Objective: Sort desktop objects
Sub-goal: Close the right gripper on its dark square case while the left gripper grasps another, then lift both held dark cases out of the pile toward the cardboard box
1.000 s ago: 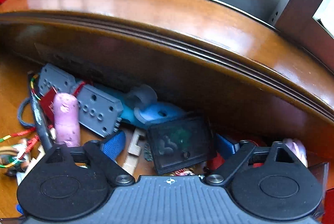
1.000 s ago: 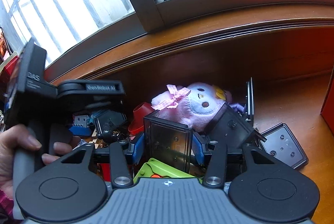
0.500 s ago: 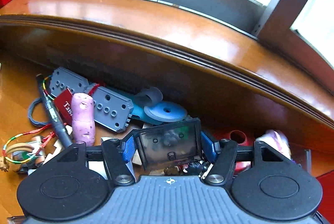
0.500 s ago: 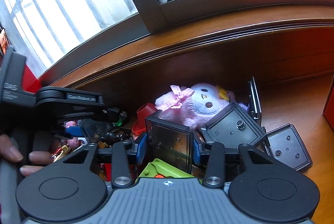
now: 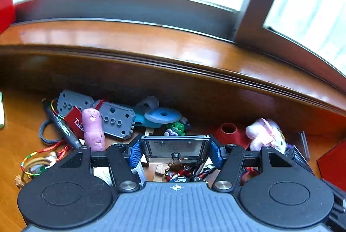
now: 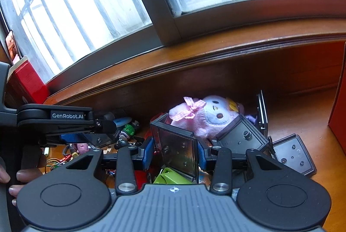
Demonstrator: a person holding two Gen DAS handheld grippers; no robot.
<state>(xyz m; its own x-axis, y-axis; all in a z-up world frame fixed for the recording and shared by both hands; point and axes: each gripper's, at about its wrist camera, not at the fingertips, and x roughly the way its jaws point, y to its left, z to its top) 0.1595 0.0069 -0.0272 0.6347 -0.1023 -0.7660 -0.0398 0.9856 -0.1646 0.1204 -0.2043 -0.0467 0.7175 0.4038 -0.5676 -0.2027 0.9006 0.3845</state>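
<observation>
My left gripper (image 5: 175,152) is shut on a dark clear plastic box (image 5: 175,148), held level above the pile between the blue pads (image 5: 135,153). My right gripper (image 6: 174,154) is shut on a second dark clear plastic box (image 6: 176,150), which stands tilted between its blue pads (image 6: 148,152). The left gripper (image 6: 86,137) also shows from the side in the right wrist view, with a hand (image 6: 19,178) on its handle. Below lies a jumble of small objects on the wooden desk (image 5: 15,145).
A pink plush toy (image 6: 207,115), a red cone (image 5: 229,132), grey plates (image 5: 116,121), a pink cylinder (image 5: 93,130), blue discs (image 5: 162,115) and cords (image 5: 36,165) lie against the wooden sill (image 5: 151,52). More dark boxes (image 6: 242,136) and a lid (image 6: 294,154) lie at right. Red boxes (image 6: 338,110) flank the desk.
My left gripper closed on the dark box, then lifted it and drew back from the pile. The right gripper kept its box and rose slightly.
</observation>
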